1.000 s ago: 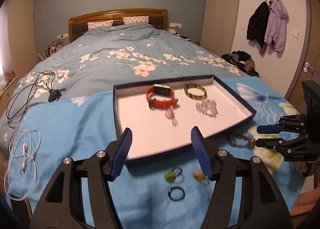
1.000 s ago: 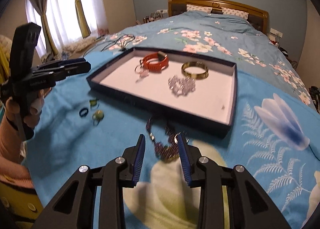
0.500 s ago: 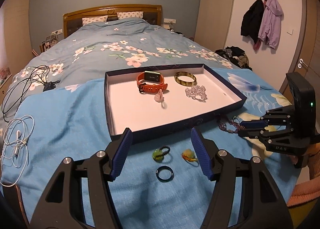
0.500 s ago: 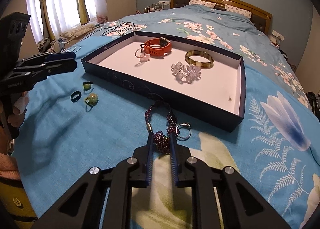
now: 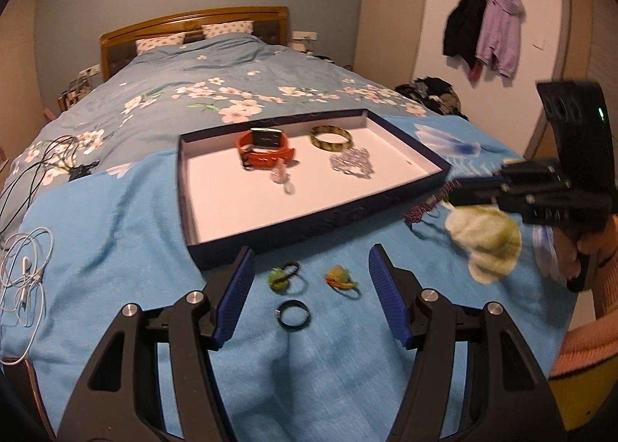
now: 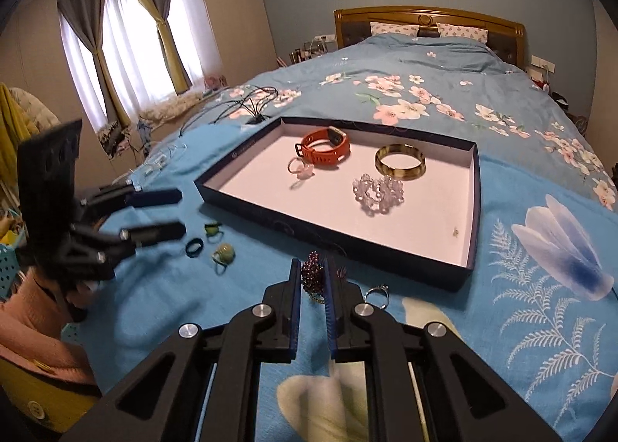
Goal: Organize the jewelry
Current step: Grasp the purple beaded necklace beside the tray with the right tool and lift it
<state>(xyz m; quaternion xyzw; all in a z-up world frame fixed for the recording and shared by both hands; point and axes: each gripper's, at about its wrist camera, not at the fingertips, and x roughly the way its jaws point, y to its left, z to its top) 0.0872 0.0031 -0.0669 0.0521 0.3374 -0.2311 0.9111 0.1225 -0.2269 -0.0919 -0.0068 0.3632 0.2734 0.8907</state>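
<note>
Right gripper (image 6: 312,283) jaws closed since earlier onto purple bead bracelet (image 6: 311,275); left gripper (image 5: 311,279) tilted down, jaws wide, empty.

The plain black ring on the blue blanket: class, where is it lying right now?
In the left wrist view the plain black ring lies low at centre, outside the shallow navy tray, just in front of the green stone ring.
</note>
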